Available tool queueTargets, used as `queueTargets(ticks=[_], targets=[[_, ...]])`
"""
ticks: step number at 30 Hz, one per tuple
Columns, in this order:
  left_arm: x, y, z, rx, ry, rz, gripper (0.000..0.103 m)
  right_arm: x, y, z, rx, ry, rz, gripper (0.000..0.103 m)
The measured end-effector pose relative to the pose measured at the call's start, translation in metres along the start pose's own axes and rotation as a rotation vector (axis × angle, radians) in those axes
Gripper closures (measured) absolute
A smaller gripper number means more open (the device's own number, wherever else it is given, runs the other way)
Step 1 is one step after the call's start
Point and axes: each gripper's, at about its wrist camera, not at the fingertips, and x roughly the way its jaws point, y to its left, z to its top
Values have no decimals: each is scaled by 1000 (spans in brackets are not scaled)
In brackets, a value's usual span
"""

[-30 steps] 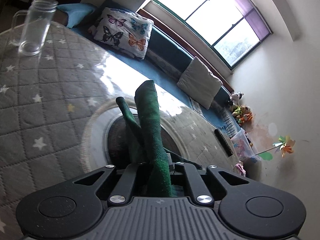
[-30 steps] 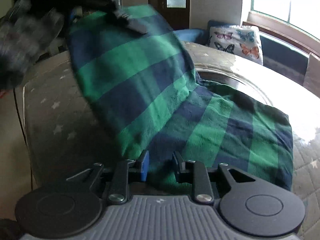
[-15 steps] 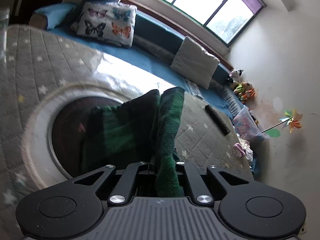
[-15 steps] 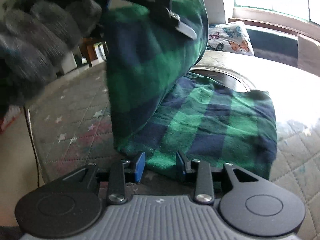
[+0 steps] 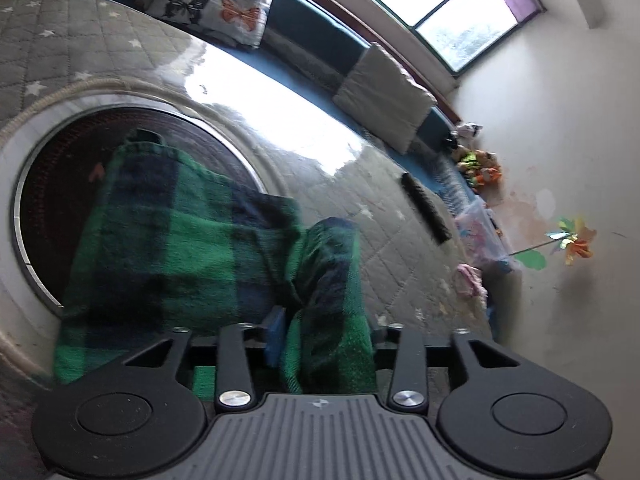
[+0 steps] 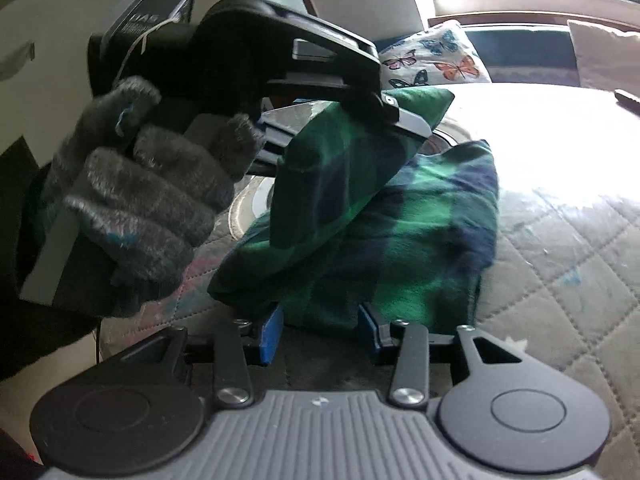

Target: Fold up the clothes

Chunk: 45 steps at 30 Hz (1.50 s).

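You see the green-and-navy plaid cloth [image 6: 384, 224] folded in layers mid-frame, its upper flap lifted and draped toward the upper left.

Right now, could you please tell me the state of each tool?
Left tool: opening, a fold of the green plaid cloth between its jaws.
Right tool: opening, the cloth's edge between its jaws.

The quilted star-patterned table cover [image 6: 568, 264] lies bare to the right of the green plaid garment [image 6: 404, 236], leaving a gripper open passage there. On the left, the gloved hand [image 6: 132, 200] and its left gripper [image 6: 384, 120] crowd that side. A dark bar [image 5: 424, 213], perhaps a remote, lies well apart near the far edge.
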Motion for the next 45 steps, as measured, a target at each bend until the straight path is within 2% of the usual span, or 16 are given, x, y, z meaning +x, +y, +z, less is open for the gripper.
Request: queueTargets(ticks=[4,9,14,19,24,27,31,35,39,42,45], targets=[[1,-4,-1,25,18,-73,56,-4,-5,-1,19,-2,1,60],[-16,-10,0,94,5,-110,56,-20,-8,1,11,-2,-19,59],[-49,-3,8,182,-58,-72,56,-42,-11,10,-8,-45,-56,59],[-70,16,14,246,-107,33,58,-57,-14,29,-26,-111,-82,60],[-77,42,6,272,-107,131,66,-43,-8,52,-46,-140,-43,61],[-72,48,-8,312,-84,158,71,-27,7,57,-89,-128,2,65],[-65,49,-24,353,-60,165,72,-2,22,51,-149,-80,24,68],[-60,47,-33,392,-55,157,72,8,11,37,-143,-32,-36,69],[-56,45,-39,429,-48,135,72,10,-10,20,-98,25,-104,78],[-53,41,-47,469,-42,131,72,4,-18,15,-76,32,-109,80],[-50,36,-51,505,-41,128,72,-6,-9,24,-126,13,-110,80]])
